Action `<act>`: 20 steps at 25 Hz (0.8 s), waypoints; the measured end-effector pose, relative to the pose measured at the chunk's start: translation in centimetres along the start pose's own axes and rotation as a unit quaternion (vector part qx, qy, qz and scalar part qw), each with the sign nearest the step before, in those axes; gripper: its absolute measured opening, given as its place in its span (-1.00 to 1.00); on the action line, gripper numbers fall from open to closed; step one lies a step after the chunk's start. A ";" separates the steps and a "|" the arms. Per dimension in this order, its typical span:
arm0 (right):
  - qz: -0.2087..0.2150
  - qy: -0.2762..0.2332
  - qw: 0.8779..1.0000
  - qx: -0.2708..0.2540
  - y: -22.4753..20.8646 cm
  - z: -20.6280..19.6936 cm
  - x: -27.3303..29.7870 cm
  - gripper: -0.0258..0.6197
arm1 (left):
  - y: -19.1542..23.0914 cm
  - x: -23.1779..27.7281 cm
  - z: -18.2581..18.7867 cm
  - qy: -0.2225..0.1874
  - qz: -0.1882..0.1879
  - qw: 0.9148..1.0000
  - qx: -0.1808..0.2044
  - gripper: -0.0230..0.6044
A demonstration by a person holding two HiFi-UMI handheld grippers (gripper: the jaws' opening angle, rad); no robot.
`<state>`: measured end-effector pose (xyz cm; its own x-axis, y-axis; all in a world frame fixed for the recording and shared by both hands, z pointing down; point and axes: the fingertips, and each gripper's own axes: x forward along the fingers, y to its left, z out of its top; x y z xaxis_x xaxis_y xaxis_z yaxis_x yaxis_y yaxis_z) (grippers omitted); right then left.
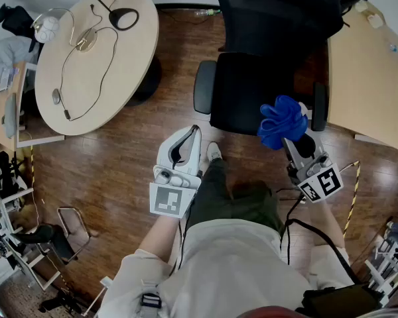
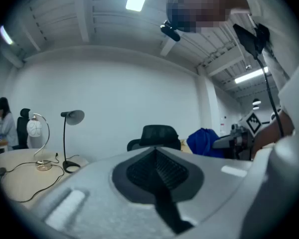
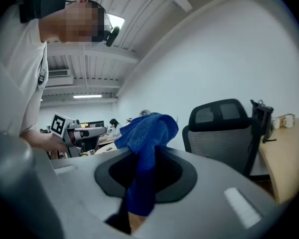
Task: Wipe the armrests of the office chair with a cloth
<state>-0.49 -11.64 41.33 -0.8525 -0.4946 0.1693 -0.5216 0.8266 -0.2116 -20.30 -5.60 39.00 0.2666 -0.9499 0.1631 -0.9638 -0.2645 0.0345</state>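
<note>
Two grippers hover before the black office chair [image 1: 252,91]. The right gripper [image 1: 288,141] pinches a bunched blue cloth [image 1: 281,121] over the seat's front edge, near one armrest [image 1: 320,106]. The left gripper [image 1: 194,131], jaws pressed together and empty, is near the other armrest [image 1: 204,87].

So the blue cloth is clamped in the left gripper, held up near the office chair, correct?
Not quite. The blue cloth is clamped in the right gripper, not the left, as the right gripper view shows. The left gripper is shut on nothing. The cloth is indeed held up near the office chair.
</note>
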 end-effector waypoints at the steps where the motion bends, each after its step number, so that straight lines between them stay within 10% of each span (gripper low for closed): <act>1: 0.003 0.007 1.000 -0.012 -1.6 -1.0 2.9 -0.68 | 1.3 1.9 -1.2 0.001 0.005 1.000 0.000 -0.84; 6: 0.018 0.080 0.995 -0.049 -9.1 -10.1 19.8 -0.68 | 6.3 8.7 -8.5 0.009 0.025 0.999 -0.020 -0.85; 11: 0.069 0.224 0.966 -0.113 -10.9 -21.9 35.0 -0.68 | 8.2 9.4 -16.0 0.038 0.057 0.996 -0.053 -0.85; 20: 0.222 0.318 0.914 -0.118 2.9 -26.7 29.0 -0.68 | 9.0 7.8 -17.4 0.052 0.071 0.994 -0.061 -0.85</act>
<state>-25.78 -16.47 71.30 -0.7463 0.0977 0.6583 -0.0427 0.9801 -0.1939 -27.07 -12.51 57.73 0.1319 -0.9523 0.2753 -0.9874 -0.1017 0.1214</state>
